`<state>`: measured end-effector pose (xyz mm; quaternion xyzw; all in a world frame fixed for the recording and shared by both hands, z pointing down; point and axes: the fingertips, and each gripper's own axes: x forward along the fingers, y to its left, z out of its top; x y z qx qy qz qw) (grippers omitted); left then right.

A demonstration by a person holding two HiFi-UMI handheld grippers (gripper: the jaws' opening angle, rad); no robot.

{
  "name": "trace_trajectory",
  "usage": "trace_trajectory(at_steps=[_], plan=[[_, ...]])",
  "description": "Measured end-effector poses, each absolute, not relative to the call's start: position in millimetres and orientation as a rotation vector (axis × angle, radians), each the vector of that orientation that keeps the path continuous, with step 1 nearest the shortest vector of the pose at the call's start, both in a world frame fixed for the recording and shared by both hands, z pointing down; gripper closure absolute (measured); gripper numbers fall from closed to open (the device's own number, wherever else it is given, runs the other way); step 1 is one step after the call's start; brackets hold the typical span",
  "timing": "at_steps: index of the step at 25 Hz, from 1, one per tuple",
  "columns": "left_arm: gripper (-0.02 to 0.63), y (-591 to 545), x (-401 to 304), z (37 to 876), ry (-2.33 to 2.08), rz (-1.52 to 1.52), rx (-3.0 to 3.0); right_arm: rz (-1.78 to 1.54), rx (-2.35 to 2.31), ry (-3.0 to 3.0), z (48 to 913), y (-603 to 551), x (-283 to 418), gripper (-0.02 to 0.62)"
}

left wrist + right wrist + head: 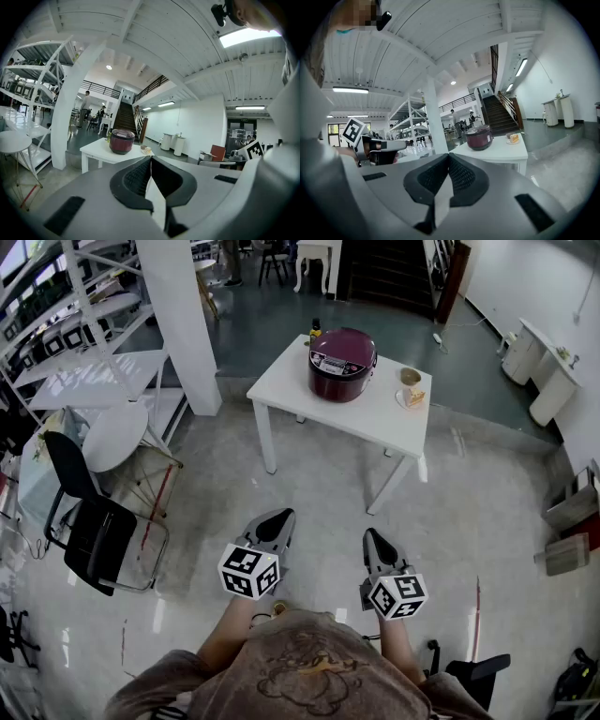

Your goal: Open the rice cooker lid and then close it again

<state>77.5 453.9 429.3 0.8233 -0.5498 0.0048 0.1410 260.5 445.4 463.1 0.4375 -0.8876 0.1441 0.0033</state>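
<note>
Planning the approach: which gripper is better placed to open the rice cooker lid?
Right gripper, marginally: the rice cooker sits nearer its line than the left gripper's. Both shut, far away.

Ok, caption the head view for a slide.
Left gripper and right gripper, jaws shut, empty, well short of the table with the closed cooker.

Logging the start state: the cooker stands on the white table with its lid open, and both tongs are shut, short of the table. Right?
Not quite: the lid is closed, as the head view shows. The rest holds: the cooker stands on the white table, and the left tongs and right tongs are shut, short of the table.
</note>
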Motion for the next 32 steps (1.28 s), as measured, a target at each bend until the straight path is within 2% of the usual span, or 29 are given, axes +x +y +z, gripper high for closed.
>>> trace_trajectory(at_steps=[32], plan=[[0.583,396.2,27.1,446.7,-1.414,0.044,2.491,0.468,1.488,-2.677,483.3,413.2,199.4,0.594]])
